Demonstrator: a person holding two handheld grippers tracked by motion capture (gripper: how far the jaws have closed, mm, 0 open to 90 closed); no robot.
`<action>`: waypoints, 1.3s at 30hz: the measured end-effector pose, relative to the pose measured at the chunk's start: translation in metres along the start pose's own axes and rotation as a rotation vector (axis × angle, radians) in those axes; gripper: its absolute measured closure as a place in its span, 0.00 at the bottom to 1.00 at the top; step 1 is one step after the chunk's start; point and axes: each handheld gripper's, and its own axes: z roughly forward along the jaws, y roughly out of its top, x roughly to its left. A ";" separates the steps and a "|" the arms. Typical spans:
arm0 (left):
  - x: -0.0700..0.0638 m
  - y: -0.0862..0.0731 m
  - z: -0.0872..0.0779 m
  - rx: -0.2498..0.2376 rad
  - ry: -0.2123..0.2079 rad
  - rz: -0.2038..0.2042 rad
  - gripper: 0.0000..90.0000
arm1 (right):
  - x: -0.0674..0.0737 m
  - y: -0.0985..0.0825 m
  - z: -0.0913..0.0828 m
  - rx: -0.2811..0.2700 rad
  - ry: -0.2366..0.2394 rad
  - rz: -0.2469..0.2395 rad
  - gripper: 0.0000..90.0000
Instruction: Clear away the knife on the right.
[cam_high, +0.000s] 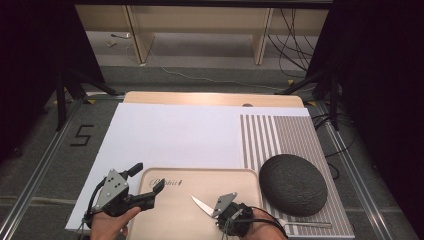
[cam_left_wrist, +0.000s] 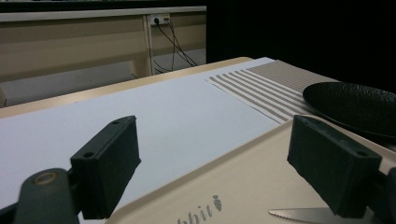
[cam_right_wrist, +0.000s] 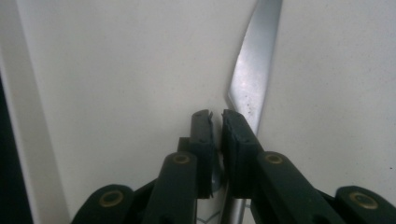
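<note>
Knife: I've got the silver serrated metal table knife (cam_high: 201, 204) on the beige plastic tray (cam_high: 170, 220), near its front edge, right of centre.
Right gripper (cam_right_wrist: 217, 122): my jaws are nearly together, clamped across the knife where blade meets handle.
Left gripper (cam_high: 150, 181): jaws standing wide apart, nothing between them, hovering over the tray's left edge.
Handling: I'd judge it light, rigid and slick; polished steel could twist in the pads, so the thicker handle end is the safer hold.
Pointing: tip aims toward the tray's far left corner, handle back toward me.
Long axis: a diagonal, lying flat or nearly so.
Neighbour: black textured round plate (cam_high: 293, 184) beyond the tray's right edge.
</note>
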 end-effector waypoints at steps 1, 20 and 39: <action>0.000 0.000 0.000 0.000 0.000 0.000 0.18 | 0.000 0.000 0.000 0.000 -0.004 -0.003 0.95; 0.000 0.000 0.000 0.001 0.000 0.001 0.18 | -0.013 -0.005 -0.003 0.038 -0.076 0.037 1.00; 0.000 0.000 -0.001 0.001 0.002 0.001 0.18 | -0.020 -0.015 -0.009 0.080 -0.137 0.118 1.00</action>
